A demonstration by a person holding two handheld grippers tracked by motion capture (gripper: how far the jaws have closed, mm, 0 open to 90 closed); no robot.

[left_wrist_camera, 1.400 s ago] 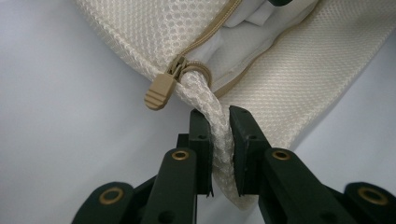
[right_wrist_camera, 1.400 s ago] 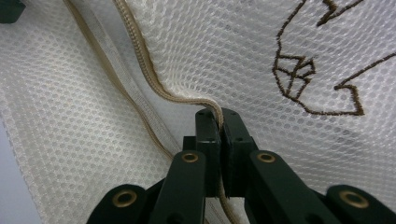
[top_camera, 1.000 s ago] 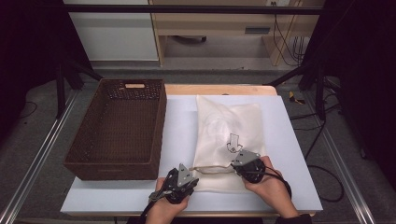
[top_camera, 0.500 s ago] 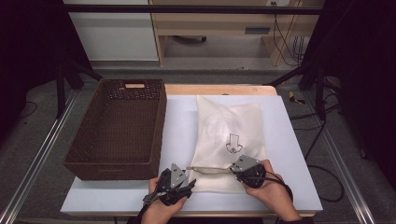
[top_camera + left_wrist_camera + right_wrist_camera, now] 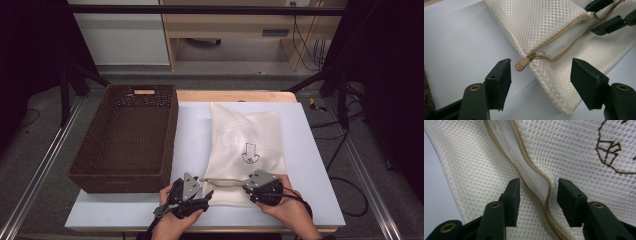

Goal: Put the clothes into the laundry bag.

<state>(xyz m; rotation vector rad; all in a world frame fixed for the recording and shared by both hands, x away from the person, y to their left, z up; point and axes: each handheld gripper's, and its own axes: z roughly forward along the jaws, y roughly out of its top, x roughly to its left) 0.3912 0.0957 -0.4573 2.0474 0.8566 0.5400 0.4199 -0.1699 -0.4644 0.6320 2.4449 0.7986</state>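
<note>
High view shows you at the near edge of the desk (image 5: 195, 125), with the brown wicker basket (image 5: 125, 140) on the left and the white mesh laundry bag (image 5: 245, 145) lying flat just beside it, its zippered end toward you. The bag is well clear of the basket, so any move into it means lifting limp mesh across a gap, and it could sag and catch on the basket's rim.

Your left gripper (image 5: 202, 196) sits at the bag's near left corner and your right gripper (image 5: 248, 188) at its near right part. Both sets of fingers have just been opening, and neither has hold of anything now.

Left gripper view puts the fingers (image 5: 499, 80) moderately spread, with the bag's corner and the tan zipper pull (image 5: 521, 64) between them but untouched. The pull is small and lies close to the left finger; close carelessly and you may pinch mesh alone, or push the pull aside.

Right gripper view has the fingers (image 5: 512, 200) partly apart, straddling the tan zipper track (image 5: 534, 185), which gapes over white cloth. Closing here could grab one layer only, or bunch the track so the slider jams when pulled. With nothing pinning the bag, a tug on the pull may simply drag it across the desk.
</note>
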